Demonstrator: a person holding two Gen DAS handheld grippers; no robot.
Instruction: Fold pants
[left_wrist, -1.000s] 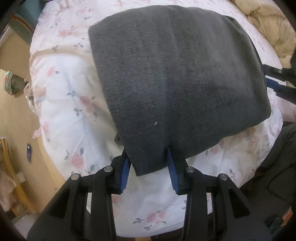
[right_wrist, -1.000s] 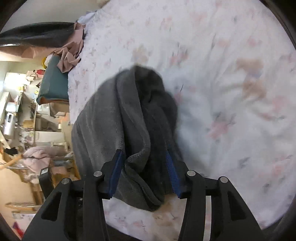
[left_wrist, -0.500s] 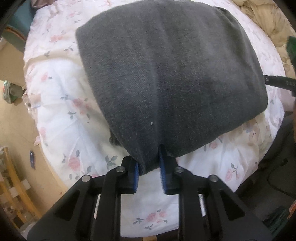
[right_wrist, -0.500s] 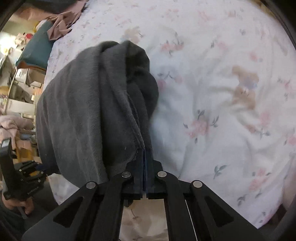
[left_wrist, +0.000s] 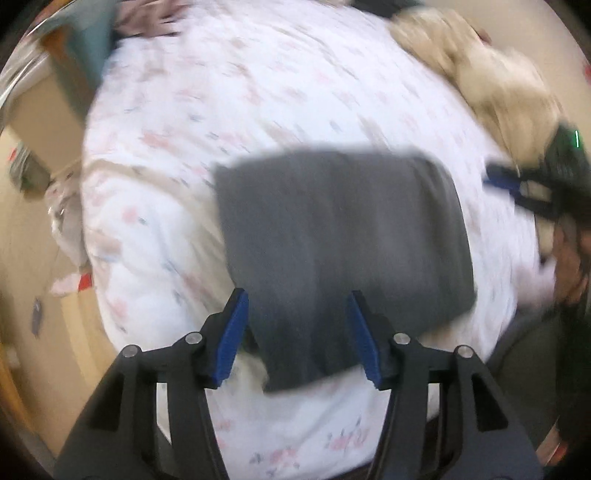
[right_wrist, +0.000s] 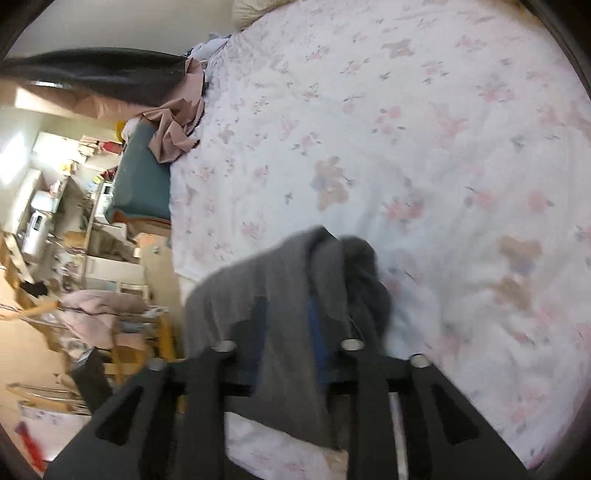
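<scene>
Floral bedsheet (left_wrist: 155, 229), folded gray pants (left_wrist: 340, 236) released, left gripper (left_wrist: 299, 332) and right gripper (right_wrist: 284, 332) jaws just opened, lifted away

My view covers a bed with a white floral-print sheet (right_wrist: 424, 129), a teal rectangular cushion (right_wrist: 142, 184) beside it, and cluttered shelving (right_wrist: 55, 206) along a pale wall.

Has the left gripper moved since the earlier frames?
Yes. The left gripper has pulled up and back: the pants on the floral bedsheet look smaller. Its jaws have just been opening, off the cloth.
</scene>
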